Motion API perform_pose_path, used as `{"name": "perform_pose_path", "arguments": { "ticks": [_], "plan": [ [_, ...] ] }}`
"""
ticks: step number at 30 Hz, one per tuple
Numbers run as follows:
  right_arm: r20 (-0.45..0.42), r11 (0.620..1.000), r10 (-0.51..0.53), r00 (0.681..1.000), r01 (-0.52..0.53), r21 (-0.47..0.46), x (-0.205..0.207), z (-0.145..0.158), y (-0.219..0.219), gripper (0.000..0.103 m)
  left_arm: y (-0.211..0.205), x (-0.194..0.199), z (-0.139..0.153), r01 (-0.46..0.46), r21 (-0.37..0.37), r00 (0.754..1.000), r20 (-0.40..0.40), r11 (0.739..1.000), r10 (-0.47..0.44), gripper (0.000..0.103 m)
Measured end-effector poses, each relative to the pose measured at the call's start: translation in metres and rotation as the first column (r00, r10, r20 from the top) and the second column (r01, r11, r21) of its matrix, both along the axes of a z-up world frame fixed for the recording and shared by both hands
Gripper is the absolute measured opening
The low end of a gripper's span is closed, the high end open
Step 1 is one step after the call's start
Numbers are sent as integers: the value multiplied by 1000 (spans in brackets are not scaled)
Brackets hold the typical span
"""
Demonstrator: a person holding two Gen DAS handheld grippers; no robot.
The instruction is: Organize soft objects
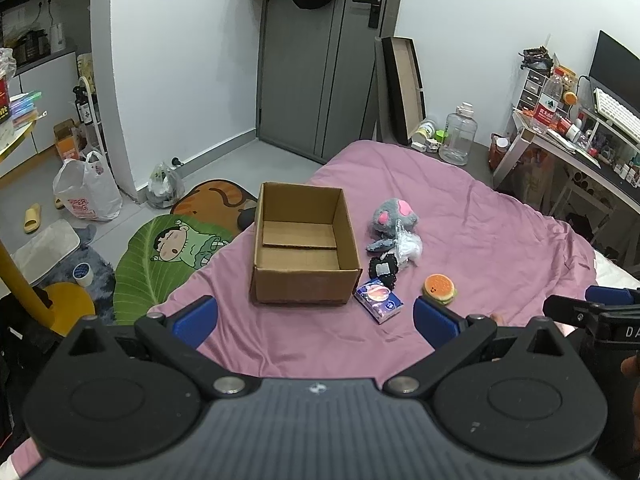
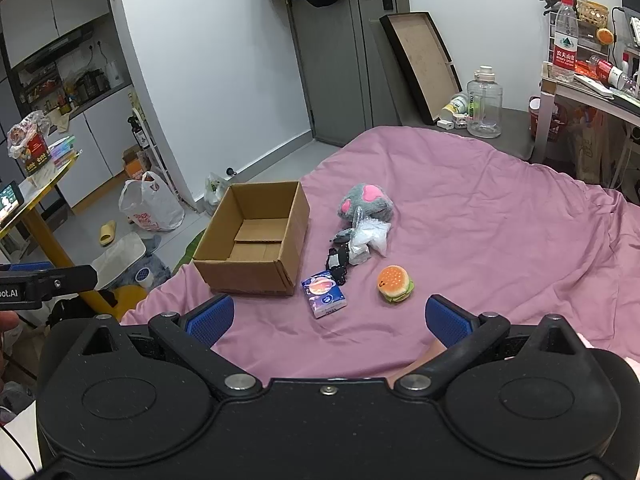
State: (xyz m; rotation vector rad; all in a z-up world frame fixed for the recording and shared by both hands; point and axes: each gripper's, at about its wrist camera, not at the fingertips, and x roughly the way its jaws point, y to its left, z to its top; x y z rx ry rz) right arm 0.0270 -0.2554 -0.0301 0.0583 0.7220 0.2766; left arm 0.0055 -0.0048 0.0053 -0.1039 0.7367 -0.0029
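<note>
Pink bedspread carries the burger toy near its front edge, right of the empty cardboard box; right gripper, spread and empty, is nearer than the spread left gripper.

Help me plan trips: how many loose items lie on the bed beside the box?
5: grey plush, clear plastic bag, black pouch, tissue pack, burger toy. The clustered pile may hide more.

— Where on the bed?
— Box at left. Just right of it: plush toy behind, tissue pack in front, burger toy further right.
— In the box?
— Nothing.
</note>
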Motion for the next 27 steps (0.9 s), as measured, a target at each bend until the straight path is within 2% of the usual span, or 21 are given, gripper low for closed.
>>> {"name": "perform_pose_path", "arguments": {
  "ticks": [27],
  "plan": [
    [-2, 1000, -9, 1000, 9, -7, 1, -1, -2, 103, -6, 3, -5, 16, 10, 1000, -10, 1000, -16, 103]
  ]
}}
